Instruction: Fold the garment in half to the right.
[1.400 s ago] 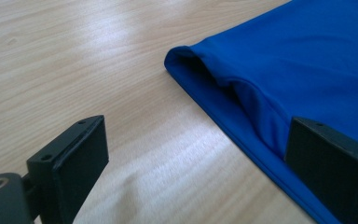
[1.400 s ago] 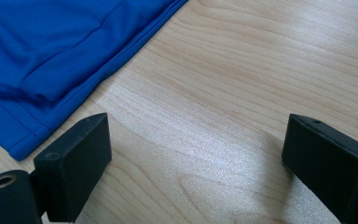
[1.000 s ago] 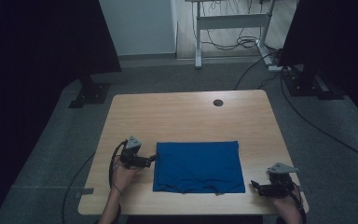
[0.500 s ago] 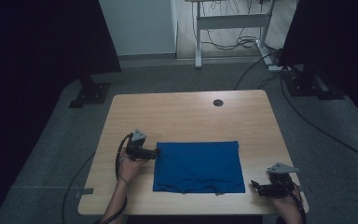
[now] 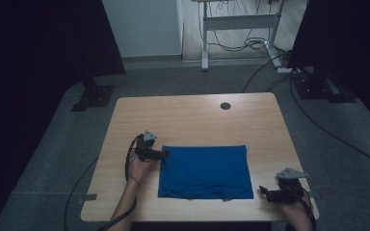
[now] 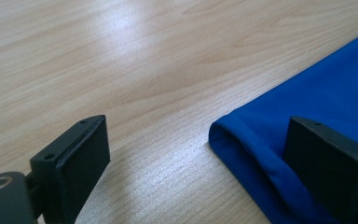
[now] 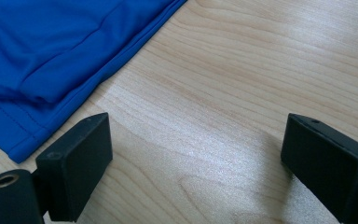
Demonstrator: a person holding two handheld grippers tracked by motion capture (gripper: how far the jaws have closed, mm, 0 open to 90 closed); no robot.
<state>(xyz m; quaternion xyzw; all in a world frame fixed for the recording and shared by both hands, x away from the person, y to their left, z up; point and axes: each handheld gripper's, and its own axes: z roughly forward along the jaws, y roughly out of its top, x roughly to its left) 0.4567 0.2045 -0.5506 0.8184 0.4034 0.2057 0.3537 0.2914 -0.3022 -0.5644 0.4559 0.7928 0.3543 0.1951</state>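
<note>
Lying flat: blue cloth [image 5: 205, 172], folded into a rectangle, lower centre of the high view, on the wooden surface [image 5: 192, 118]
Cloth edges: near edge close to the surface's bottom rim; a small dip shows in the middle of that edge; far edge straight
Left tongs [image 5: 164, 154]: at the cloth's upper left corner in the high view, jaws pointing toward the right of the frame
Left tongs, state: spread wide; in the left gripper view [image 6: 233, 161] the left jaw stands over bare wood, the right jaw over the cloth, the rounded folded corner of the cloth [image 6: 279, 126] between them
Contact, left: cannot tell whether the right jaw touches the fabric; nothing pinched
Left hand [image 5: 138, 166]: holds the tongs' body from below, forearm entering from the bottom edge, a black cable looping beside it
Right tongs [image 5: 264, 192]: lower right of the high view, just beside the cloth's lower right corner, apart from it
Right tongs, state: spread wide, both jaws over bare wood in the right gripper view [image 7: 200, 161]; cloth's stitched hem [image 7: 74, 60] in the upper left of that frame
Grey plate [image 5: 291, 173]: on top of the right tongs
Surface detail: dark round hole [image 5: 225, 105] in the upper right part of the wood, well apart from the cloth
</note>
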